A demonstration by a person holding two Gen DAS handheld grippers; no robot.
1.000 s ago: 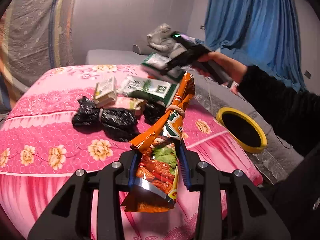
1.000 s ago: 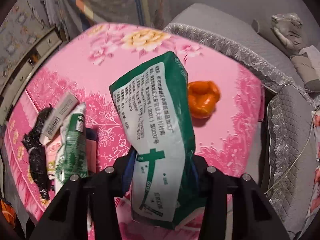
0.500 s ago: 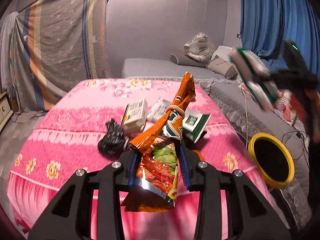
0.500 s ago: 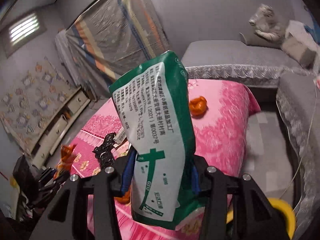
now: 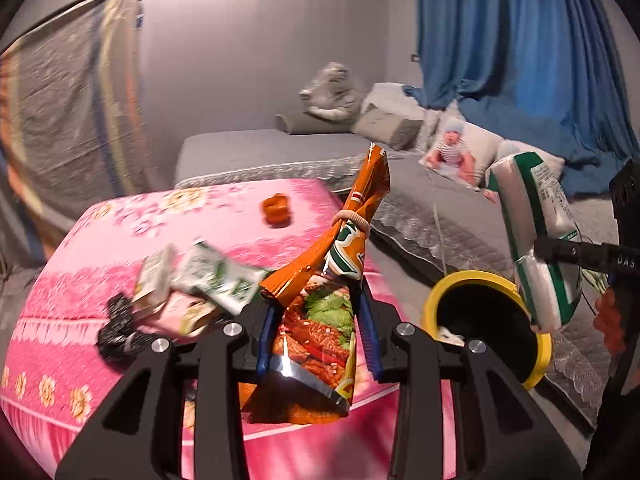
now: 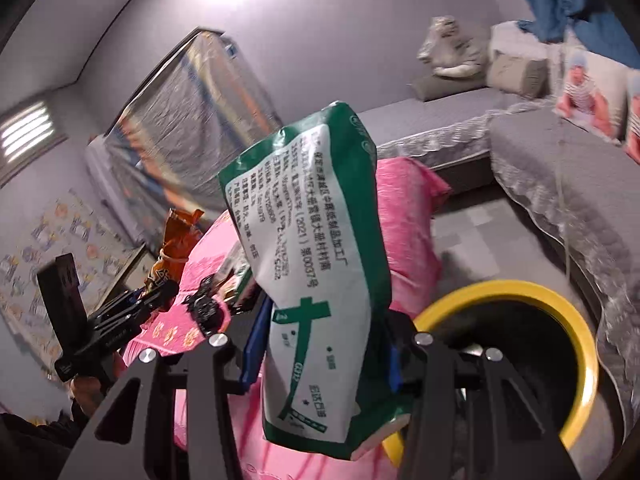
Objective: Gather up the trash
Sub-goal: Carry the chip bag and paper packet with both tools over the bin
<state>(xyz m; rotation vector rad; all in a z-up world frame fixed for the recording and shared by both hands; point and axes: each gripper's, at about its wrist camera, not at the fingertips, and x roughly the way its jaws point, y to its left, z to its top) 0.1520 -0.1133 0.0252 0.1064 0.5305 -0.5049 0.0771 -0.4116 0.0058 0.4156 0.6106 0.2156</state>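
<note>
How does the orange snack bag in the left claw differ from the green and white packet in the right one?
The orange foil snack bag is pinched at its neck by a band; the green-and-white plastic packet is plump and unbanded. The packet hangs beside the yellow-rimmed bin; the bag stays over the pink table. Both are clamped.
</note>
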